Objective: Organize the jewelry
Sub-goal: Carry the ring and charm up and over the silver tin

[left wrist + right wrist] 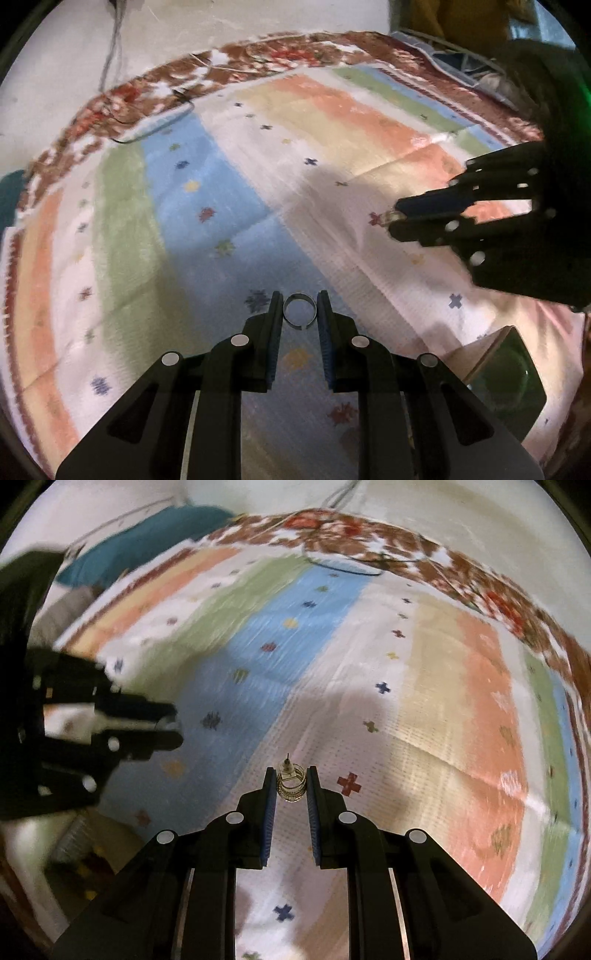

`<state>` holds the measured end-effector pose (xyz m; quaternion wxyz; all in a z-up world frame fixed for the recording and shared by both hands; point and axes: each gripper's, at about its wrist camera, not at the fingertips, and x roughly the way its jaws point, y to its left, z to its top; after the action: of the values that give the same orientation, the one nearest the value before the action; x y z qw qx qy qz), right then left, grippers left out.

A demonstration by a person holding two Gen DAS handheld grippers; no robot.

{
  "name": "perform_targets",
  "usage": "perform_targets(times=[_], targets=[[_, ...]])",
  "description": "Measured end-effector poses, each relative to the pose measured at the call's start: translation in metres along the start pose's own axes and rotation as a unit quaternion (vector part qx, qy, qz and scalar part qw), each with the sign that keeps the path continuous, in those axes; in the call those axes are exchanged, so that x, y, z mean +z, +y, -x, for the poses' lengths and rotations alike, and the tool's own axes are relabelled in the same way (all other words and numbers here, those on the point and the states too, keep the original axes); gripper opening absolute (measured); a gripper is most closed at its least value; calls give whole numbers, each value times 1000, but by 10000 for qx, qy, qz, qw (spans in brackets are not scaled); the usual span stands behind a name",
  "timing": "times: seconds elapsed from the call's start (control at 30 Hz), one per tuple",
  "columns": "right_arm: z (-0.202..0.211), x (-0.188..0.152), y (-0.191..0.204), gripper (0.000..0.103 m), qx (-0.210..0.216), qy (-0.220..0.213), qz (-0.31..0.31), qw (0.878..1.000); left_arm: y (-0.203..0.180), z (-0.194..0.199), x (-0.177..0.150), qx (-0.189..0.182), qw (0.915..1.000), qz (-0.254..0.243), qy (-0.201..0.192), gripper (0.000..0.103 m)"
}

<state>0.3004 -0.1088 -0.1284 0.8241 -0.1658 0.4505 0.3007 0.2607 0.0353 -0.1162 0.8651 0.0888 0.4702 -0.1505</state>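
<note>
- The silver ring sits pinched between the fingertips of the left gripper, held above the striped cloth; its opening faces the camera, its split at the bottom.
- The gold earring is clamped in the right gripper, post pointing forward and away, long axis along the fingers.
- The two grippers hang side by side over the cloth, near but apart.
- A dark box lies low to the left gripper's right, probably the drop spot; the right gripper looks nearer.

The right gripper pinches a gold hoop earring above a striped cloth; the blurred left gripper perhaps holds something.
</note>
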Motion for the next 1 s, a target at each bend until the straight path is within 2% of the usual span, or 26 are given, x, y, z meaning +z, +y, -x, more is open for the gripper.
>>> perform_targets(times=[0.2,0.4,0.53,0.7,1.0], targets=[[20,-2,2,17,-154,-97,-363,9992,-5,25,0,239,9993,207,-176,18],[36,-6,-1,17,-211,-135,-630,9977,-2,43,-5,581,9955,712,-234,18],[41,-11,0,17,-239,-124,-704,9972,2,48,-9,626,9918,1111,-107,18],[52,-17,1,17,-333,-154,-814,9960,-11,61,-15,811,9910,1052,-166,18],[77,-32,9,17,-258,-296,-930,9949,-32,94,-24,727,9914,1027,-369,18]])
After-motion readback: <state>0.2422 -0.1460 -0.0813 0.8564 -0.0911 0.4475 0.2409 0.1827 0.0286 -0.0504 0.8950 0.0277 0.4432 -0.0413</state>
